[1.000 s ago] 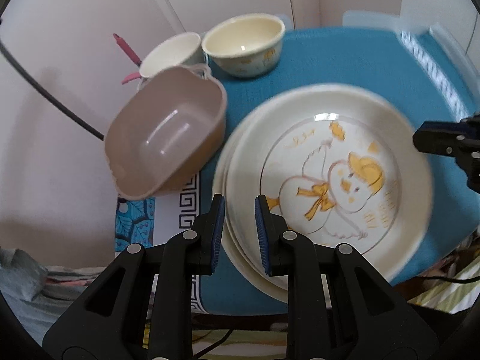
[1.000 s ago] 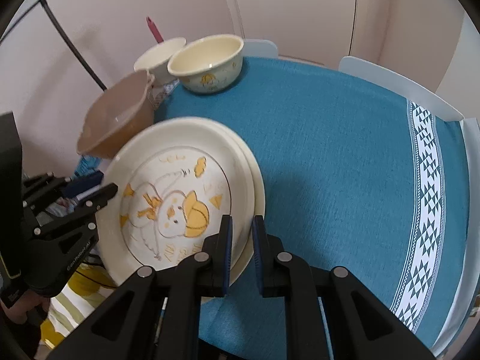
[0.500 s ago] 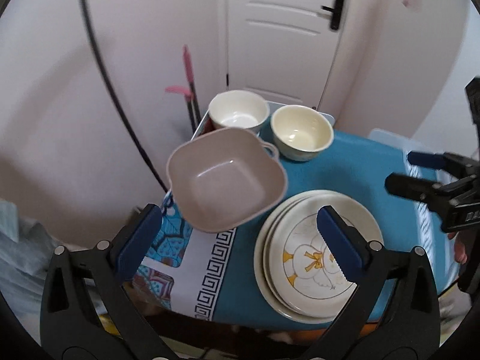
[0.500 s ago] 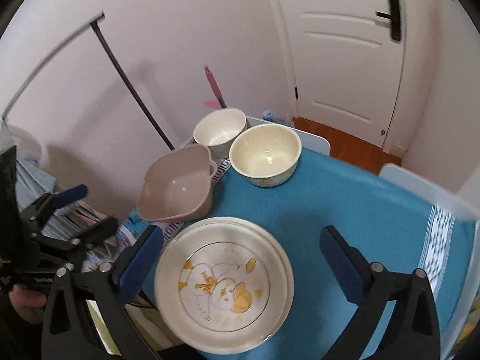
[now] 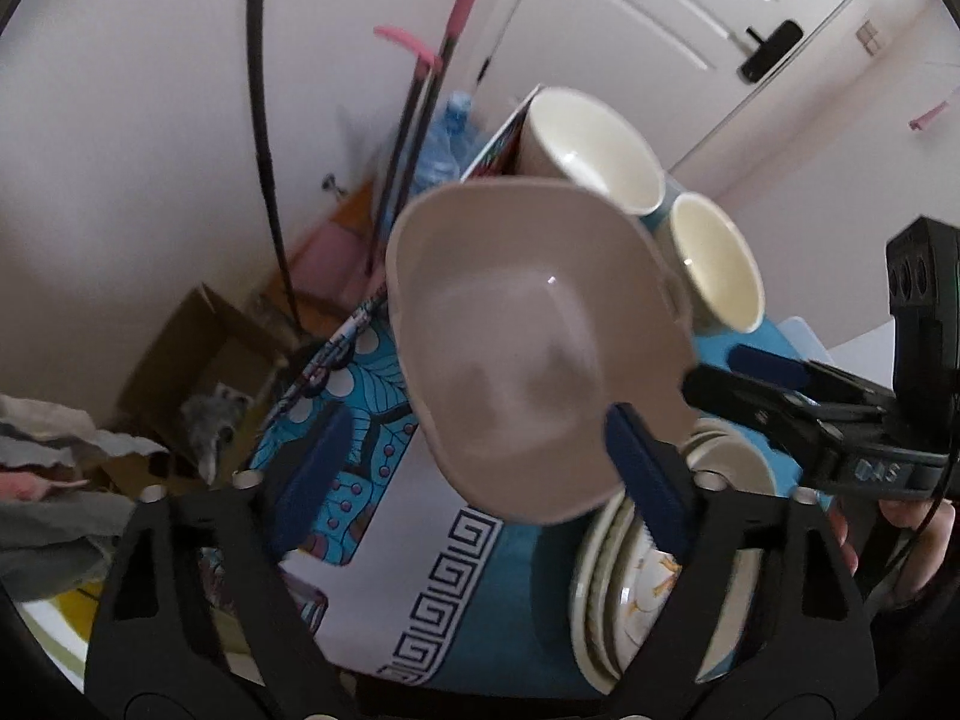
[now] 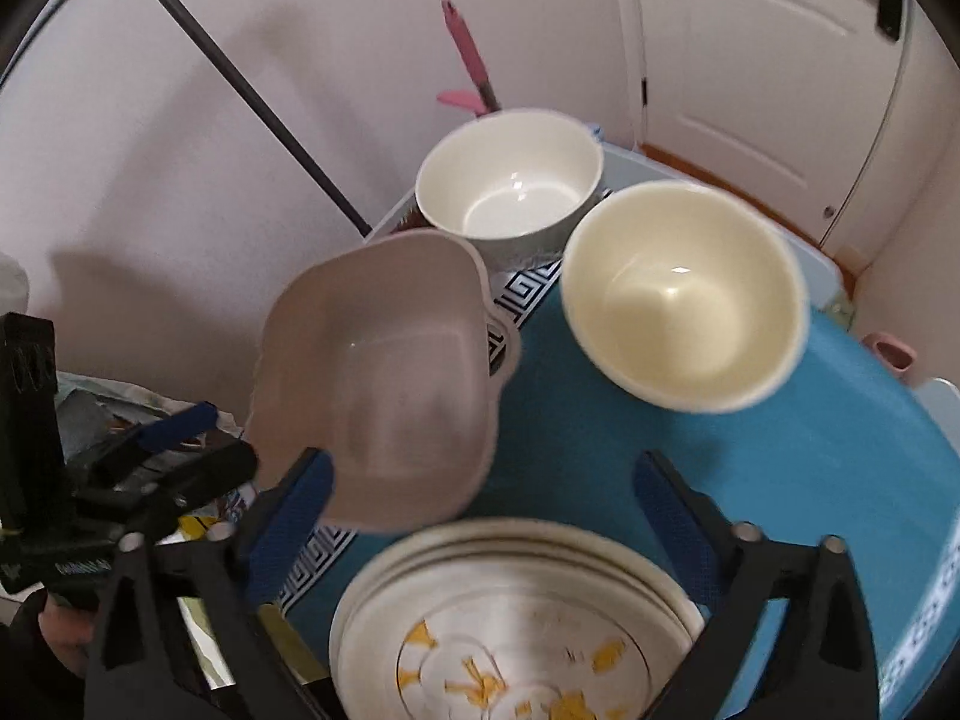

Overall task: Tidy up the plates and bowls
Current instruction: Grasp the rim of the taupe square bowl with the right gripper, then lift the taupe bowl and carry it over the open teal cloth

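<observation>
A: What's the setting?

B: A pale-walled room with a white door [image 6: 756, 54]; a counter [image 6: 798, 468] under a teal cloth carries the dishes.

A: Where are they?

B: A stack of plates [image 6: 516, 618], the top one with a yellow drawing, sits at the near edge. Beyond it stand a cream bowl [image 6: 684, 300] and a white bowl [image 6: 510, 174], side by side at the far end. A taupe square bowl [image 6: 378, 384] sits on the left, tilted and overhanging the counter's edge.

A: And the left hand-held gripper [image 5: 474, 474]?

B: Its jaws stand wide but are closing, pads clear of everything; the taupe square bowl shows between them.

A: The right hand-held gripper [image 6: 480, 510]?

B: Also spread and closing, holding nothing, above the stack of plates.
</observation>
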### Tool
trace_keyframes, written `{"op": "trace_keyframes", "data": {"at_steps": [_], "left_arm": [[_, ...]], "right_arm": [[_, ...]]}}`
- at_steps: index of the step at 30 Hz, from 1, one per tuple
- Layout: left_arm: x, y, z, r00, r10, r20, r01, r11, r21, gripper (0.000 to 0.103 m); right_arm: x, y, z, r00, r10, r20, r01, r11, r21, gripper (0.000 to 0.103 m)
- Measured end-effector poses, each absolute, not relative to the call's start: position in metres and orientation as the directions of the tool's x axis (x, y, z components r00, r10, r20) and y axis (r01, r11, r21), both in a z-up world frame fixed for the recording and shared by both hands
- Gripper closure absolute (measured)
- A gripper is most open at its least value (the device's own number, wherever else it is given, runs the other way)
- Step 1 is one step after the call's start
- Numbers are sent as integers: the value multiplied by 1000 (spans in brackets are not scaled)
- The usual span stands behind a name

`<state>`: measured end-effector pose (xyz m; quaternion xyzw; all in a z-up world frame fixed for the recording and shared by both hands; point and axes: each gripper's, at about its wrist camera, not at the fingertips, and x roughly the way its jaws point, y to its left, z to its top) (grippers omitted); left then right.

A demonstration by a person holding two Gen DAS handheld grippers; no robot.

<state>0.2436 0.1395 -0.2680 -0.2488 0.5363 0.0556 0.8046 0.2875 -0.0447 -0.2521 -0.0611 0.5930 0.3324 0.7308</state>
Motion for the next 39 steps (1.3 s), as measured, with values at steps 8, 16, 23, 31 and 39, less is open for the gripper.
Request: {"op": "trace_keyframes", "data": {"at_steps": [8,16,23,31,39], "left_arm": [[261,151,-295,360,-205,-910,-355,872,-337,81],[267,151,-295,356,-184,-916,-319,898,-304,90],[262,144,-269,396,-143,-907,-280,922,-267,90],[242,111,-213,453,-118,-884,-226,943,-242,90],[219,38,-158,511,-157,-845,-108,964,-245,90]], "right_arm": [[297,-27,-280,6,414,-910,-559,756,340,71],[298,-23,-284,14,402,-916,-573,754,322,89],[284,-34,-268,61,426,-903,-573,755,318,89],[257,-75,-223,147,483,-863,-565,757,327,89],[214,-156,-171,261,494,-829,-508,801,317,89]]}}
